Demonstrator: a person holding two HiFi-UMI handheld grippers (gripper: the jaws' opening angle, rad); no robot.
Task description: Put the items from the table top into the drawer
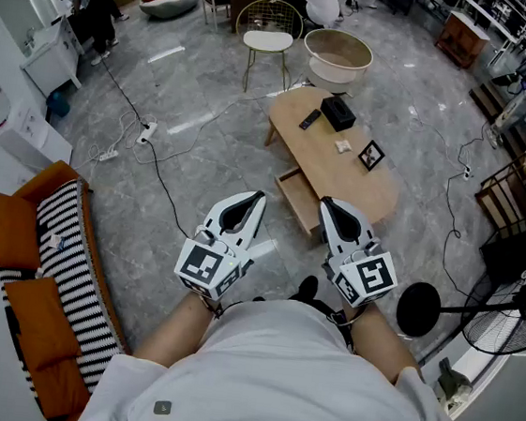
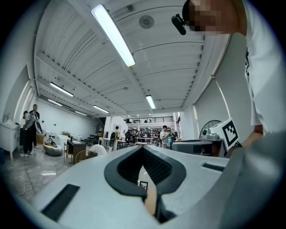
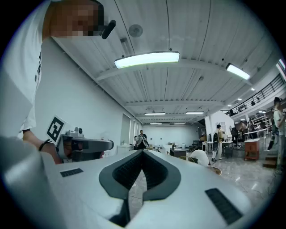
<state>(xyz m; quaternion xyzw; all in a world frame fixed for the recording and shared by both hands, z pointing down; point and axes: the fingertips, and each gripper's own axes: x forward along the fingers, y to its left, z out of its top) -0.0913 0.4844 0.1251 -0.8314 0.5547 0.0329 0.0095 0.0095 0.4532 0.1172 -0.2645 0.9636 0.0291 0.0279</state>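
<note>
Currently I hold both claws level and close to the operator's body, well short of the work. On the left gripper (image 1: pixel 261 196) the jaws stand together, tips touching, with nothing between them. On the right gripper (image 1: pixel 325 203) the jaws are likewise pressed together and empty. The wooden table (image 1: pixel 342 176) stands farther off, beyond both claws, on the grey floor. Its drawer (image 1: pixel 297 197) is pulled out on the near side, just beyond the two jaw tips. I can see nothing inside it. Four items lie on the table top: a black box (image 1: pixel 337 113) at the far end, a dark remote (image 1: pixel 309 119) just left of the box, a small pale object (image 1: pixel 343 146) near the middle, too small to identify, and a framed picture (image 1: pixel 371 155) to its right. An orange sofa with a striped cover (image 1: pixel 58 257) runs along the near left, and a fan (image 1: pixel 507 320) stands at the near right.
</note>
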